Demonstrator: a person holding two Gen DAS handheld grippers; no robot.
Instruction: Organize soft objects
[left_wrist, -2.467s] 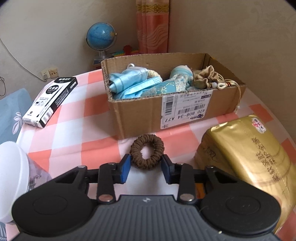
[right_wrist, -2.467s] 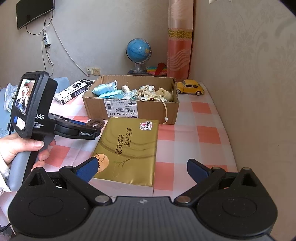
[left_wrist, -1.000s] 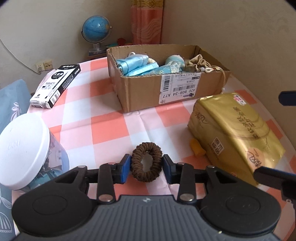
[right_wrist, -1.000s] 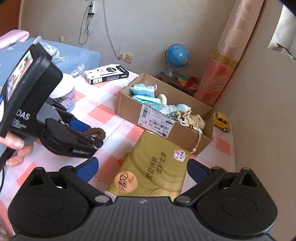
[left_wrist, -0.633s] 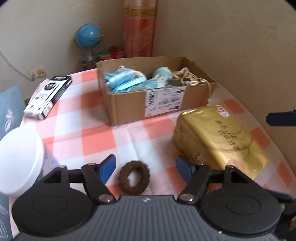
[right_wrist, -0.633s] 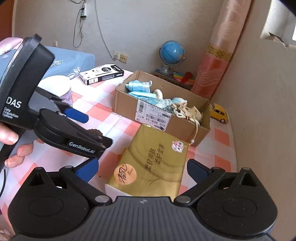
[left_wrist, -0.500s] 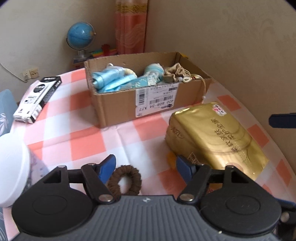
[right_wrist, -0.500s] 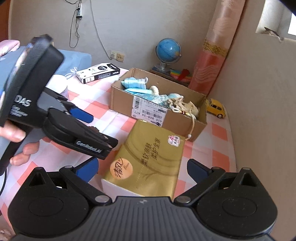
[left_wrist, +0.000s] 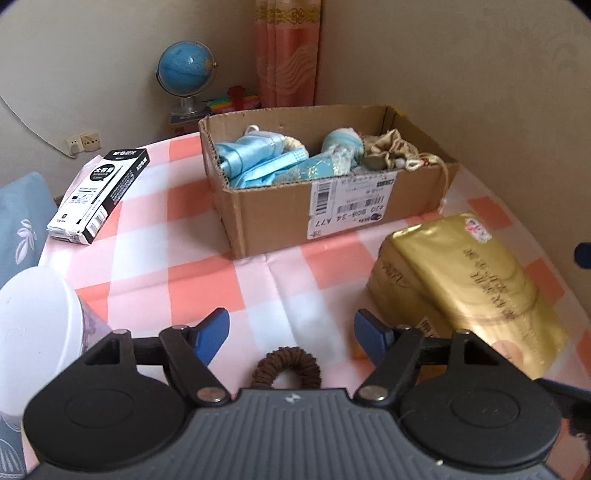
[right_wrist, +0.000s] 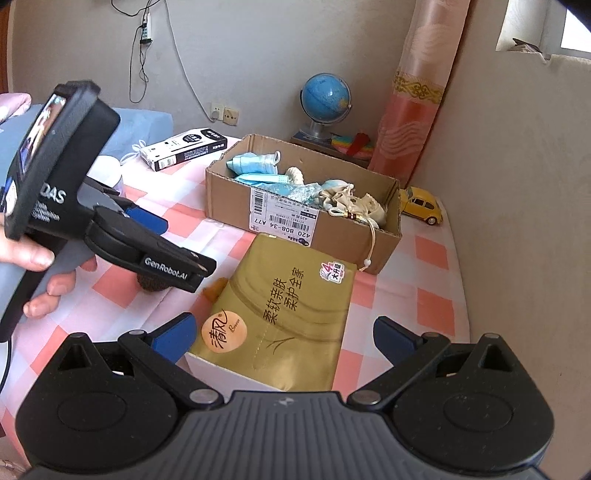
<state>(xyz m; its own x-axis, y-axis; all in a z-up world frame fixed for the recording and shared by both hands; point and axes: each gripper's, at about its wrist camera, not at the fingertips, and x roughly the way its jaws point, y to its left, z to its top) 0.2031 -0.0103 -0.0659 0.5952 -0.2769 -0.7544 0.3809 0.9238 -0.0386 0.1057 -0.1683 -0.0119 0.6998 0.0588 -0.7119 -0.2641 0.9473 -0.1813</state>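
A brown hair scrunchie (left_wrist: 286, 370) lies loose on the checked tablecloth, just below my left gripper (left_wrist: 291, 330), which is open and empty above it. In the right wrist view the scrunchie (right_wrist: 149, 285) is mostly hidden under the left gripper's finger. A gold soft tissue pack (left_wrist: 469, 290) lies to the right; in the right wrist view it (right_wrist: 284, 314) sits between the fingers of my open right gripper (right_wrist: 282, 334). A cardboard box (left_wrist: 373, 218) behind holds blue cloth items and a beige pouch (left_wrist: 389, 153).
A black and white carton (left_wrist: 99, 190) lies at the far left. A white-lidded jar (left_wrist: 33, 332) stands at the near left. A globe (left_wrist: 184, 74) stands behind the table. A yellow toy car (right_wrist: 421, 205) is right of the box. A small orange piece (right_wrist: 214, 290) lies beside the tissue pack.
My left gripper carried the scrunchie back from the box, opened and let it drop on the cloth, then rose slightly. My right gripper stayed open and shifted toward the tissue pack.
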